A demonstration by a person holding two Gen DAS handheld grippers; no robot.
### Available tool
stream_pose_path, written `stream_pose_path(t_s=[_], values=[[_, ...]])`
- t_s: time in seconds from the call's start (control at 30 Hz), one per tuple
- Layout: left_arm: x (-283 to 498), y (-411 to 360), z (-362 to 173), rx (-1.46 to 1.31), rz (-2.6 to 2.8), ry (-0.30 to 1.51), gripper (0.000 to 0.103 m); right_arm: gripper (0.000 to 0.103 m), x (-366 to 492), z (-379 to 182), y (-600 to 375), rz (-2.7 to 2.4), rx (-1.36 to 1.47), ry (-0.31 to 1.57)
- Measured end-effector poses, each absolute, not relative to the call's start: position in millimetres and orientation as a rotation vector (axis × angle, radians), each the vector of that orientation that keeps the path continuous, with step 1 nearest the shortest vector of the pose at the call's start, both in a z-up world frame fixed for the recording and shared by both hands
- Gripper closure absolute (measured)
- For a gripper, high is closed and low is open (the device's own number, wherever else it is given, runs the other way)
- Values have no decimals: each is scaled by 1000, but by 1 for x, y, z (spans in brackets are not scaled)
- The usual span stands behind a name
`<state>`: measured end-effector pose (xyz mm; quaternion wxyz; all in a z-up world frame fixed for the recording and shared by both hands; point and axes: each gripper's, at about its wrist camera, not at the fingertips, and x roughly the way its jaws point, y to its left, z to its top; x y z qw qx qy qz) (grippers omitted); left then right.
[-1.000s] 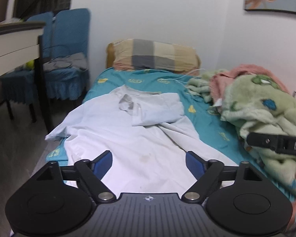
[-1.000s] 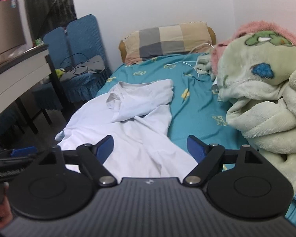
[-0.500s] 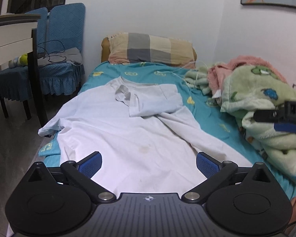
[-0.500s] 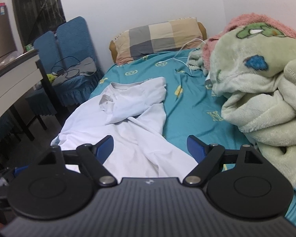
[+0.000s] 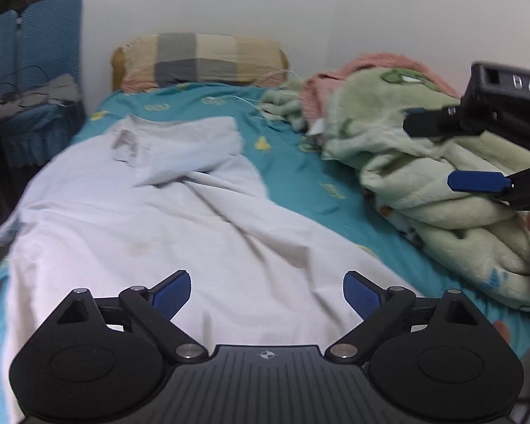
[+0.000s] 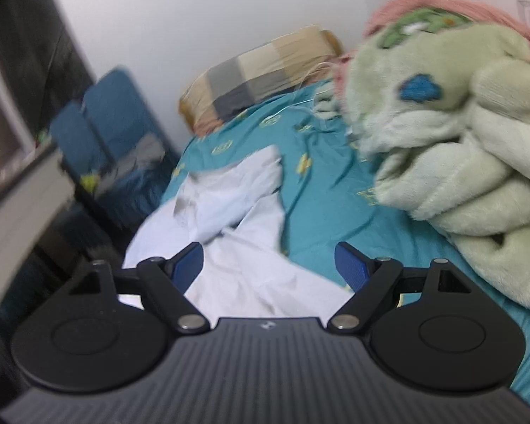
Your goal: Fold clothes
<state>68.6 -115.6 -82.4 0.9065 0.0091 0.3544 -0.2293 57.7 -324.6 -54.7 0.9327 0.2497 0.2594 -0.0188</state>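
From the left wrist camera we see blue chairs (image 5: 35, 81) at nine to ten o'clock, then the white shirt (image 5: 166, 212) spread flat across the teal bed (image 5: 300, 183), its collar end toward the checked pillow (image 5: 198, 58) at twelve o'clock. One sleeve is folded over the chest. Our left gripper (image 5: 266, 295) hangs low over the shirt's hem end at six o'clock, its blue pads wide apart and gripping nothing. Half a second ago this view sat farther back and showed the desk edge at the left; now it has pushed in closer and the shirt fills more of the picture, which is blurred by the motion. At two to three o'clock the green fleece blanket (image 5: 441, 176) lies heaped along the bed's right side, and our right gripper (image 5: 438, 155) shows in front of it, larger and higher than before, its two fingers spread.

From the right wrist camera the tabletop (image 6: 21, 208) edge crosses at nine o'clock, much nearer and more tilted than half a second ago, with the chairs (image 6: 113, 134) behind it. The shirt (image 6: 236, 212) lies at the centre, running from the middle down to six o'clock. Our right gripper (image 6: 269, 265) hovers above the shirt's lower part with its pads parted, holding nothing. The whole view has rolled, so the pillow (image 6: 261, 74) now slants at twelve o'clock. The blanket (image 6: 459, 123) looms larger at two to three o'clock.
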Motion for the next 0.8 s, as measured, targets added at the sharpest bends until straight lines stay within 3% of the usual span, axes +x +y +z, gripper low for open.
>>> stream_pose_path(t_s=[0.4,0.63,0.73,0.8], values=[[88,-242,-137,53,-680,864,30,20,46,-75,-396,-255,756,459],[88,-275,-159,118,-726,942,31,20,45,-75,-398,-274,741,440],[84,-284,-166,184,-736,932,37,20,46,-78,-401,-274,758,448],[81,-288,-168,233,-721,915,47,20,48,-80,-402,-275,762,455]])
